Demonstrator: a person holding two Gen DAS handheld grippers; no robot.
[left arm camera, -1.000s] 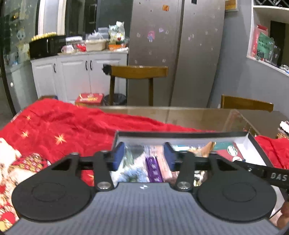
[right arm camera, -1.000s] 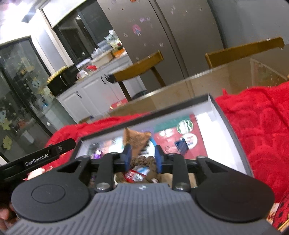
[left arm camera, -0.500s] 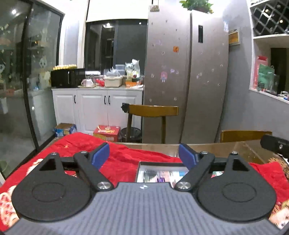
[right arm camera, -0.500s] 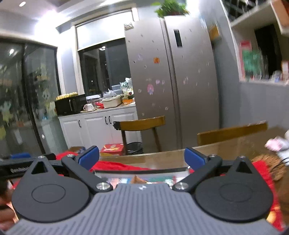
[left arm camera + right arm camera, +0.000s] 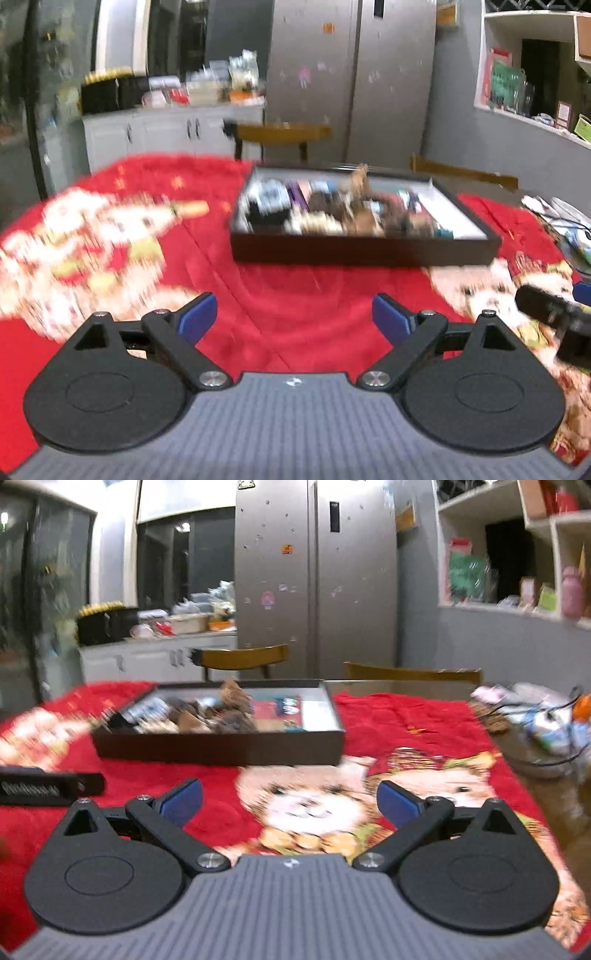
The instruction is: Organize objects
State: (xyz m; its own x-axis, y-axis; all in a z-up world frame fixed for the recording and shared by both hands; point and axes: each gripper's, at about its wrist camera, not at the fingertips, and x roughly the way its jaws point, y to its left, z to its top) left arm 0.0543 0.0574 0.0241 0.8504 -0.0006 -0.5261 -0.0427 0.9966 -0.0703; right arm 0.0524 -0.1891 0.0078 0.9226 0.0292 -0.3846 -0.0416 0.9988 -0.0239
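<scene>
Both the left gripper (image 5: 294, 318), its jaws still opening, and the right gripper (image 5: 290, 802), spread wide, are empty above the plush red blanket (image 5: 399, 720), near the shallow rectangular dark box (image 5: 221, 751) of jumbled small items.

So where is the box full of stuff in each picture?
Left wrist view: the box sits right of the middle, on the red cloth, beyond the left gripper.
Right wrist view: the box sits left of the middle, beyond the right gripper.
Shared landmark: the wooden chair behind the box, in front of the fridge.
</scene>
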